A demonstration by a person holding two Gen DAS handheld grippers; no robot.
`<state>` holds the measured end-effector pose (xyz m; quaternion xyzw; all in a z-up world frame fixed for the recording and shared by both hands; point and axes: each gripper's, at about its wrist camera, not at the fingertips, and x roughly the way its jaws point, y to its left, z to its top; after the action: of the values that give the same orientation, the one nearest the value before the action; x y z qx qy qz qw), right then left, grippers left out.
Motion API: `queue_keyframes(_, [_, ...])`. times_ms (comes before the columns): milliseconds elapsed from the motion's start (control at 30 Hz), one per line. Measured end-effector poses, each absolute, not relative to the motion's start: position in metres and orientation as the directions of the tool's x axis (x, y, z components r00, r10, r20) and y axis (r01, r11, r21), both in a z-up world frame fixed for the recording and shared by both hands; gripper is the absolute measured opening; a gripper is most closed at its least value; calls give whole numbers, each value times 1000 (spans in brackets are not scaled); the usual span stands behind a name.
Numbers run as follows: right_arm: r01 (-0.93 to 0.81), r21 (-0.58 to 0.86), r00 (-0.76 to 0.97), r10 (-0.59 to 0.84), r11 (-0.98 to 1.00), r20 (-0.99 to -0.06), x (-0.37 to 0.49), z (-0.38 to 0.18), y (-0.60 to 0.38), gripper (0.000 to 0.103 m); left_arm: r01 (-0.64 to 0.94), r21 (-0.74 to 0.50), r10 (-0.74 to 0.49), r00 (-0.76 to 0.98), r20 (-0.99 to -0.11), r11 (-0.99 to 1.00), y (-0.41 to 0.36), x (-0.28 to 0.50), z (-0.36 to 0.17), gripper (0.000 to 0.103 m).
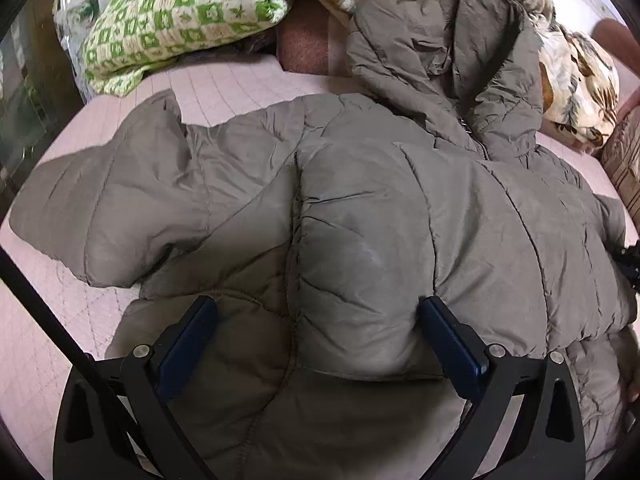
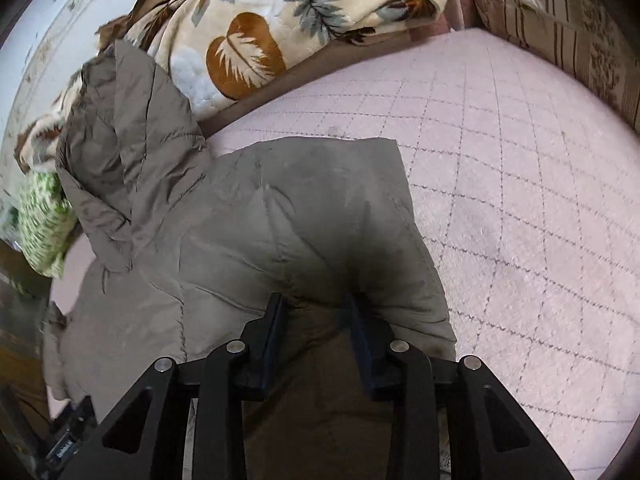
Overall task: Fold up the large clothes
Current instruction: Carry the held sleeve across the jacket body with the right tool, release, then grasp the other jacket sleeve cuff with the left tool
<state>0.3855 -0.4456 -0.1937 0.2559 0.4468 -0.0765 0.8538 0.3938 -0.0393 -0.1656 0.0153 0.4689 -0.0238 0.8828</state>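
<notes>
Taupe puffer jacket (image 1: 360,220) crumpled on pink quilt (image 2: 520,200); left fingers (image 1: 448,340) spread wide, right fingers (image 2: 276,328) pinch fold.

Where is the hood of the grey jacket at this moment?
In the left wrist view the hood lies at the upper right, at the far end of the jacket, resting against the leaf-print blanket.

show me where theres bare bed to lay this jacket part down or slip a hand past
Widest bare stretch: pink quilted bedspread right of the grey puffer jacket, bordered by the leaf-print blanket and striped cushion. A smaller strip lies between the jacket's left sleeve and green checked pillow. Crowded around the hood, which lies against the blanket.
</notes>
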Motion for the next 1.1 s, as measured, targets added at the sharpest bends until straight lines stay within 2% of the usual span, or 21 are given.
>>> queue_keyframes(133, [306,298,635,40,904,-772,381,-164,-425,36,42,0,-27,629,-777,999,-36,383,-148,102])
queue_keyframes(267, [170,271,680,87,947,-728,377,-140,-384,36,54,11,-31,718,-695,998,-40,371,-127,102])
queue_keyframes(467, [-17,243,617,201,970,-761,377,-154,-313,36,96,50,-28,674,-738,994,-50,377,-142,102])
queue_keyframes(533, [-29,202,597,179,979,-782,376,-164,-303,36,88,76,4,629,-777,993,-54,383,-154,102])
queue_keyframes(600, [-24,176,571,158,984,-806,379,-177,-299,37,85,24,-29,572,-820,996,-49,391,-166,102])
queue_keyframes(667, [-19,174,552,156,985,-819,381,-187,-299,38,79,-5,-49,562,-826,997,-45,392,-166,102])
queue_keyframes(767, [-21,177,551,159,984,-819,380,-186,-303,38,89,9,-45,586,-809,996,-47,387,-162,102])
queue_keyframes(933, [-16,235,582,200,972,-788,371,-169,-309,39,87,-74,-113,656,-746,993,-33,375,-133,102])
queue_keyframes(1100, [-31,228,607,200,973,-769,365,-157,-285,39,49,-111,-113,704,-702,993,-3,369,-110,102])
